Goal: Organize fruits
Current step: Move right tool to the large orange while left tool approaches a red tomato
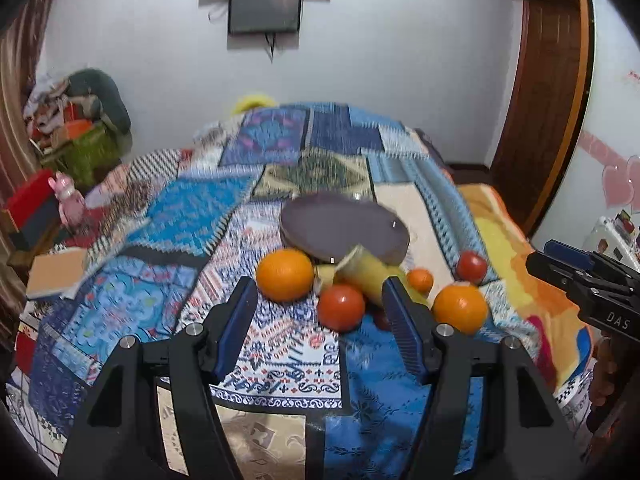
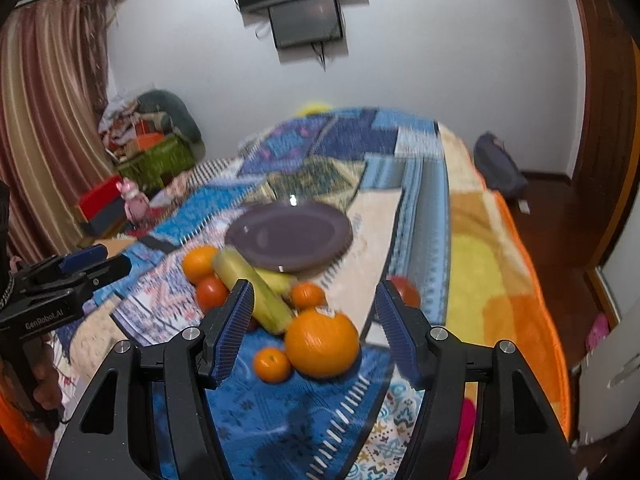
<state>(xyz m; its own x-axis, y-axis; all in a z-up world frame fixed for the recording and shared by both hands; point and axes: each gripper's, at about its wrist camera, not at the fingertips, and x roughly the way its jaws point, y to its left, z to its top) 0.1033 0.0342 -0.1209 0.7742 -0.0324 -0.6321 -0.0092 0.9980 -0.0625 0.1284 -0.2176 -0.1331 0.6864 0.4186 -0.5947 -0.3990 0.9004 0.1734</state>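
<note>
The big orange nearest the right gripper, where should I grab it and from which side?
Grip the big orange across its widest middle, coming from the near side, probably slightly above. It's round, and the small orange and banana crowd its left.

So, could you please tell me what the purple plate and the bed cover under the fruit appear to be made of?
The purple plate looks like glazed ceramic or hard plastic: smooth, with small bright glints at its rim; blur leaves it open. The bed cover looks like soft matte printed fabric in a patchwork pattern, draping and creasing over the edges.
</note>
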